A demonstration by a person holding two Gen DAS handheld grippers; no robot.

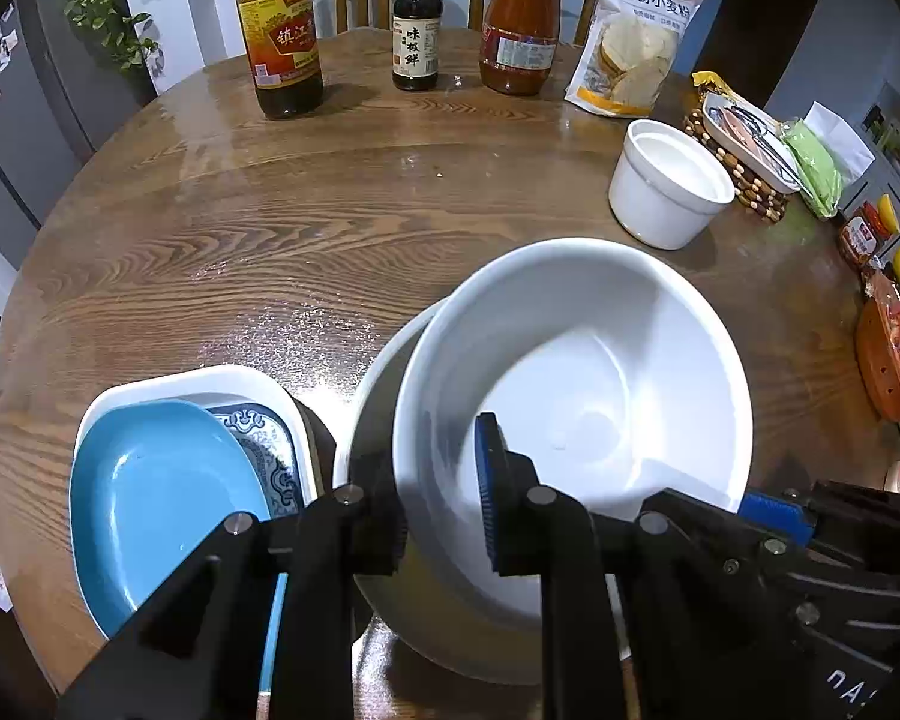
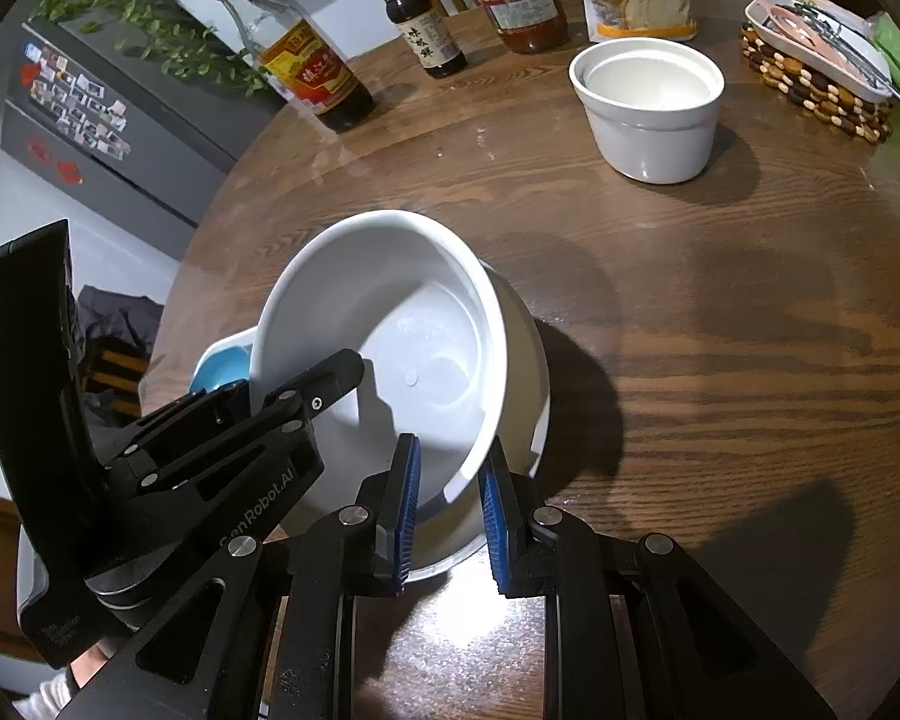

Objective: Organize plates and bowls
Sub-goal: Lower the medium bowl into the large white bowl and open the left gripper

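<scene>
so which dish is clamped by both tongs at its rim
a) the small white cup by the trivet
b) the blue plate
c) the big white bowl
c: the big white bowl has the left tongs and right tongs pinching its rim.

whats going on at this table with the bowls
A person is sorting dishes with a handheld claw in each hand. Both claws grip the rim of the same large white bowl: the left claw on one side, the right claw on the opposite side. The bowl is tilted and sits in or just over another white dish beneath it. Beside it, a blue plate lies in a white rectangular dish. A smaller white bowl stands alone further back on the wooden table.
</scene>
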